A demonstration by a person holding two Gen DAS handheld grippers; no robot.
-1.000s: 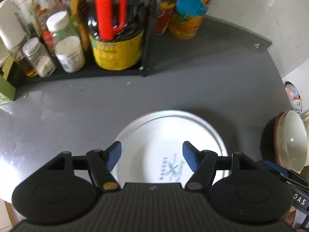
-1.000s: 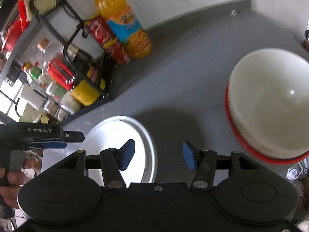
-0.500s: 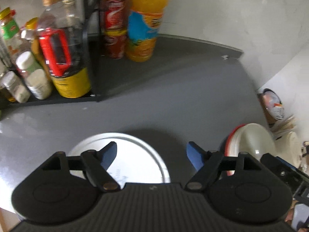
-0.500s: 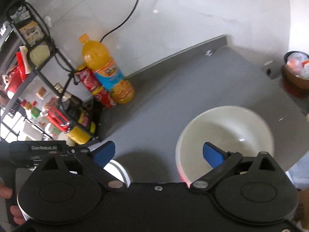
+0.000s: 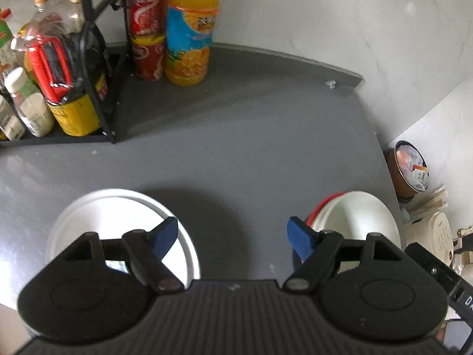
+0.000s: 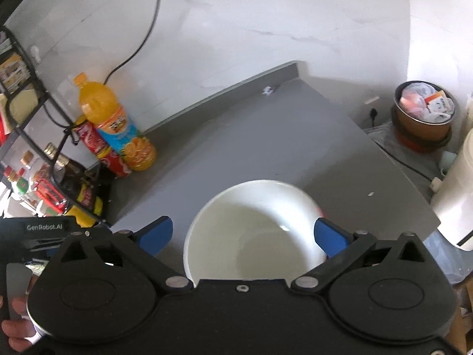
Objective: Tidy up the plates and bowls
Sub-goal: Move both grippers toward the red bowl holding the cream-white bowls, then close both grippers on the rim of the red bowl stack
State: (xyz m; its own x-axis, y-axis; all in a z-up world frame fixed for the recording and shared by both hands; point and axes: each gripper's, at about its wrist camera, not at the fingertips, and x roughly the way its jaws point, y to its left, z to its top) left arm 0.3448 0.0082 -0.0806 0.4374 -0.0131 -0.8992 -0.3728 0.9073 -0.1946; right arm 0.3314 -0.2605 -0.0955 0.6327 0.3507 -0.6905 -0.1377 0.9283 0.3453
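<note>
Where the counter (image 5: 236, 153) lies bare, plates (image 5: 124, 207) and bowls (image 5: 357, 216) apart.

Bright, even daylight; glare whitens the plate (image 5: 88, 207), a soft shadow darkens the counter (image 5: 251, 148) beside it. Edges bend; the orange bottle (image 6: 109, 118) looks slightly blurred.

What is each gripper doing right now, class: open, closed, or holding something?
Left gripper: open, holding nothing.
Right gripper: jaws opening, wide above the white bowl, not gripping it.

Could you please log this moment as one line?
left gripper: open, empty | right gripper: opening, empty, over bowls | plates: stacked on counter
</note>
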